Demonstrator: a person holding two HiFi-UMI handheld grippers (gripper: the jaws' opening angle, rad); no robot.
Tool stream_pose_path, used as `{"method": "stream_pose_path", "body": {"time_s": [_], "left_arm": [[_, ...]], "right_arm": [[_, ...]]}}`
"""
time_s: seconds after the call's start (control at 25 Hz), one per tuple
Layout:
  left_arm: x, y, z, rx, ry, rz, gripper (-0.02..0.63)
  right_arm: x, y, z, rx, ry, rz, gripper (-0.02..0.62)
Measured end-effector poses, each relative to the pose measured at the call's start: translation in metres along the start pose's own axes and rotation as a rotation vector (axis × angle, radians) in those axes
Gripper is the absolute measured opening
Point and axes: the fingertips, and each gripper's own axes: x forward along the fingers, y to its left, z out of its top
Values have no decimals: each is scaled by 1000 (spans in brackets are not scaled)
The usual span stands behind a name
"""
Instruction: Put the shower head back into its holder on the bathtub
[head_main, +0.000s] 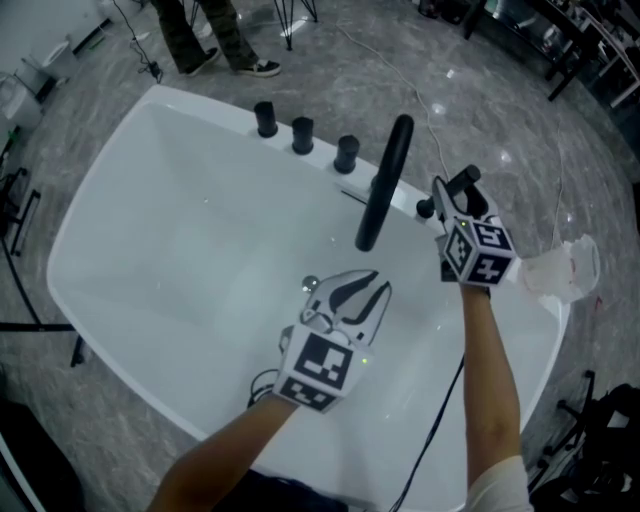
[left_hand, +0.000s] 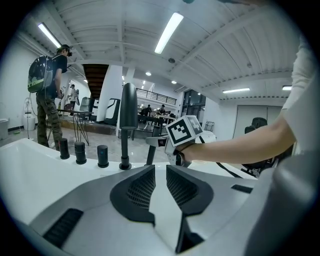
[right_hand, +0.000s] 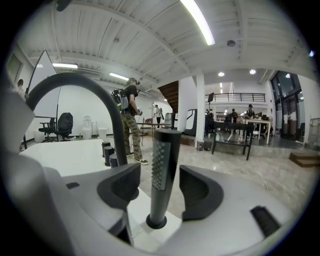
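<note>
While shower head (right_hand: 162, 165) stands upright in its holder (right_hand: 156, 222) on bathtub (head_main: 150, 190) rim, R gripper (right_hand: 160, 182) fingers are spread either side of it, not touching. L gripper (left_hand: 160, 182) hovers over tub, fingers slightly apart, nothing btwn them. Black spout (head_main: 385, 180) stands nearby.
</note>
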Motion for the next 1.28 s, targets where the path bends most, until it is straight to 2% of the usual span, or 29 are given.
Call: {"method": "stream_pose_path", "body": {"time_s": [0.28, 0.44, 0.64, 0.92, 1.28], "left_arm": [[-15, -13, 10, 6, -5, 9, 83], [-32, -25, 25, 36, -17, 15, 83], [-62, -42, 44, 46, -55, 65, 83], [-96, -89, 58, 65, -76, 59, 83], [-144, -147, 85, 57, -113, 52, 83]], "right_arm": [[-36, -1, 13, 37, -27, -41, 239], [-73, 14, 29, 46, -60, -24, 239], [-132, 44, 55, 36, -107, 4, 238], [-217, 73, 86, 47, -178, 14, 181], [-320, 109, 109, 64, -191, 39, 133]]}}
